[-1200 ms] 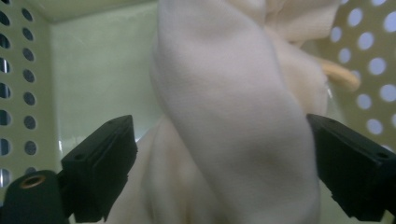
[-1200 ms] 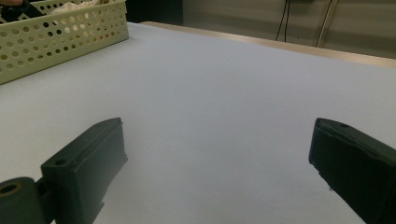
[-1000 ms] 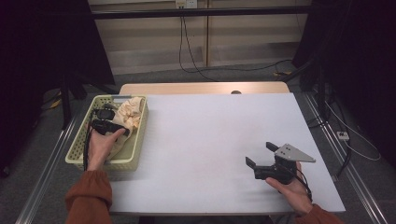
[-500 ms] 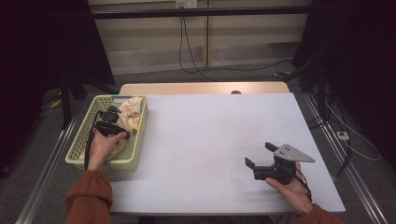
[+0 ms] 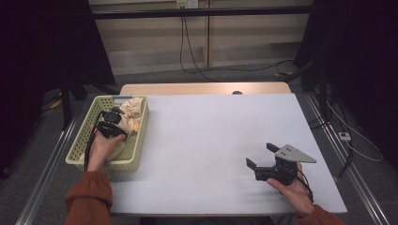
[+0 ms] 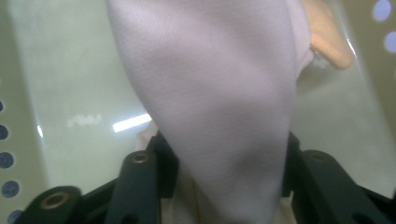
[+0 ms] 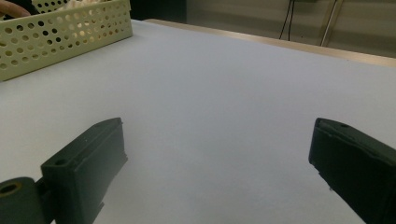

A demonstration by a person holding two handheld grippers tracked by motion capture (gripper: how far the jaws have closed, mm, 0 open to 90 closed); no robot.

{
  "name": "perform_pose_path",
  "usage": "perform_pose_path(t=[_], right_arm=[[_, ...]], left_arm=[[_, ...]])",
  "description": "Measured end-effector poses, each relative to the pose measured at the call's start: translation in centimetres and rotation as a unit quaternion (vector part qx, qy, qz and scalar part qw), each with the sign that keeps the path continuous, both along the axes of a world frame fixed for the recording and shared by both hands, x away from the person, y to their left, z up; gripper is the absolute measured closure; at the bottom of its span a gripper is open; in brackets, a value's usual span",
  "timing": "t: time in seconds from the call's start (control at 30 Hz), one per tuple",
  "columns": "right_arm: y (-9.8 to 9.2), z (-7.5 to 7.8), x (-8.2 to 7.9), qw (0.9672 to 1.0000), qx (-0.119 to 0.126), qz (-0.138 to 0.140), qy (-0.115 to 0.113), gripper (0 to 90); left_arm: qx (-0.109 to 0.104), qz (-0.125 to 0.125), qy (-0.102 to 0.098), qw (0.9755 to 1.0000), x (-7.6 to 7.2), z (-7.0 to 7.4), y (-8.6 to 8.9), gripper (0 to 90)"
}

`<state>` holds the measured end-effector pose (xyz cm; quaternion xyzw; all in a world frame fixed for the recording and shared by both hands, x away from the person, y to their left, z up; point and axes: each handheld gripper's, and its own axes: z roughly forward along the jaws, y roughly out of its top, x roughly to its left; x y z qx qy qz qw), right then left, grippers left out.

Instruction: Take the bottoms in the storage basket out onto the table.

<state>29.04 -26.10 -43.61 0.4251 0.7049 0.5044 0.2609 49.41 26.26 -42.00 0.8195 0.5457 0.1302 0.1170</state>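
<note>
Since the left gripper [image 5: 114, 123] sits inside the basket [image 5: 80, 146], with its jaws clamped on a fold of the pale cloth [image 6: 219, 107], the coming move turns on lifting that cloth up and clear of the basket wall. Left gripper view: the fold rises straight out from between the 2 jaws, long axis running away from the gripper, basket floor behind it. A peach-coloured bit [image 6: 327, 37] shows past the fold; whether it is the same cloth or another piece, I cannot tell.

Basket contents, high view: cream cloth [image 5: 131, 110] bunched at the basket's far end, reaching up to the rim on the side facing the open bench [image 5: 211, 136]. Near end of the basket is hidden under the hand.

Right gripper [image 5: 264, 161] is well apart from the basket, low over the bench, jaws wide open with nothing between them, pointing back toward the basket [image 7: 60, 35].

Left arm is clearly the nearer one. Likely next: draw the cloth out over the rim toward the bench.
</note>
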Motion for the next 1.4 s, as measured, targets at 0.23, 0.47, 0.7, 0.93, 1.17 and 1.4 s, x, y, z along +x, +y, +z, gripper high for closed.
perform_pose_path(t=[0.23, 0.47, 0.7, 0.93, 1.17, 1.4], right_arm=[[0.0, 0.0, 0.0, 1.0000, 0.000, 0.001, -0.001, 3.7], [-0.1, 0.1, -0.1, 1.0000, 0.001, -0.002, -0.003, 3.7], [-0.1, 0.1, -0.1, 1.0000, 0.002, -0.002, -0.003, 3.7], [-0.2, 0.1, -0.1, 1.0000, 0.003, -0.006, -0.003, 3.7], [-0.2, 0.1, -0.1, 1.0000, 0.002, -0.005, -0.005, 3.7], [-0.2, 0.1, -0.2, 1.0000, 0.002, -0.005, -0.002, 3.8]], left_arm=[[-0.027, 0.004, -0.017, 0.9995, -0.2, 0.8, 0.8, 63.7], [-0.051, 0.004, -0.056, 0.9971, -0.8, 2.0, 1.4, 66.0], [-0.067, 0.009, -0.088, 0.9939, -1.2, 2.6, 1.9, 66.8], [-0.088, 0.015, -0.129, 0.9876, -2.0, 3.6, 2.3, 66.8], [-0.116, 0.026, -0.164, 0.9793, -2.6, 4.4, 3.1, 66.8], [-0.136, 0.025, -0.193, 0.9713, -3.0, 5.0, 3.3, 66.7]])
